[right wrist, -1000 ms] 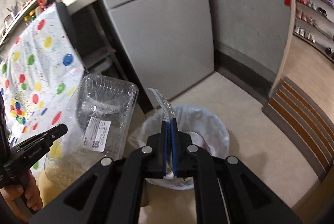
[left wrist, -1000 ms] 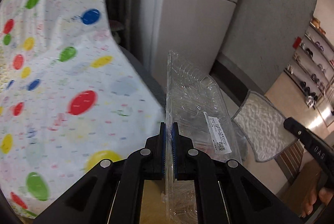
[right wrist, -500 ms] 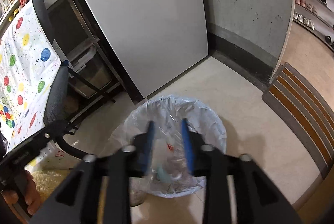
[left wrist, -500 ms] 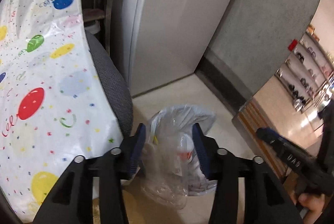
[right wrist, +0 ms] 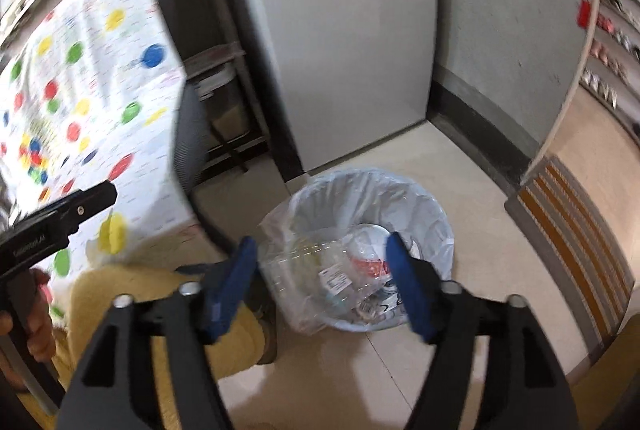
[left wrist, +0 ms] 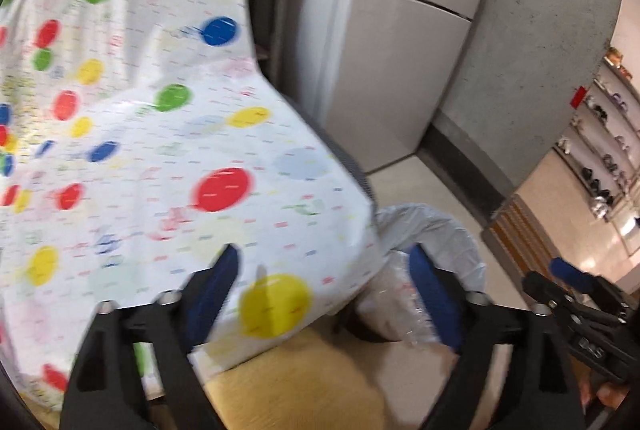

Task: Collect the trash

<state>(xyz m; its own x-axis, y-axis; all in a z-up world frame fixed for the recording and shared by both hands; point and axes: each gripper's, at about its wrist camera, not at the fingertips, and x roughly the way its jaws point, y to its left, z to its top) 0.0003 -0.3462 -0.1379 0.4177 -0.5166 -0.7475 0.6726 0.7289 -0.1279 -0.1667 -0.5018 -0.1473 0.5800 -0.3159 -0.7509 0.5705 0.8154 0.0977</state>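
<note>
Down inside the lined bin [right wrist: 436, 213] on the floor lies the clear plastic tray [right wrist: 320, 270] among other wrappers; it looks light, thin and springy, slick on its flat faces, so a rim or folded edge would be the surest place to pinch it. Above it the right gripper [right wrist: 320, 270] hangs with jaws spread wide and nothing between them. Beside the spotted tablecloth [left wrist: 160, 133], the left gripper [left wrist: 324, 294] is equally wide open and empty.
</note>
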